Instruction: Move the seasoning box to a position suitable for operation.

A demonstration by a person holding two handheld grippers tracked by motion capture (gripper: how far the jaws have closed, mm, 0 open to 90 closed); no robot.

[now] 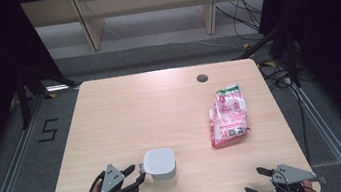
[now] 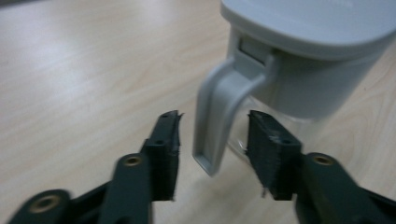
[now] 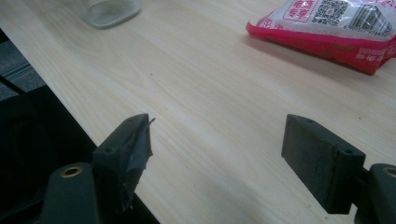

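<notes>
Your left gripper (image 1: 138, 174) sits near the table's (image 1: 124, 107) front-left edge, and its jaws stand parted around the grey handle (image 2: 219, 116) of the jug (image 1: 161, 163) without pressing it; there is a gap on both sides of the handle. The jug, with a grey lid and clear body, stands on the front part of the table, left of centre and just beside that gripper. Your right gripper (image 1: 263, 180) rests at the front-right corner, partly over the front edge, with its jaws released wide and nothing between them. Bare wood lies open between the two grippers and across the whole far-left half. The pink and white bag (image 1: 228, 114) lies well apart on the right side, short of the right edge; it carries a QR code and a barcode, but its print is too small to read. A "5" (image 1: 48, 130) is marked on the floor to the left of the table.
</notes>
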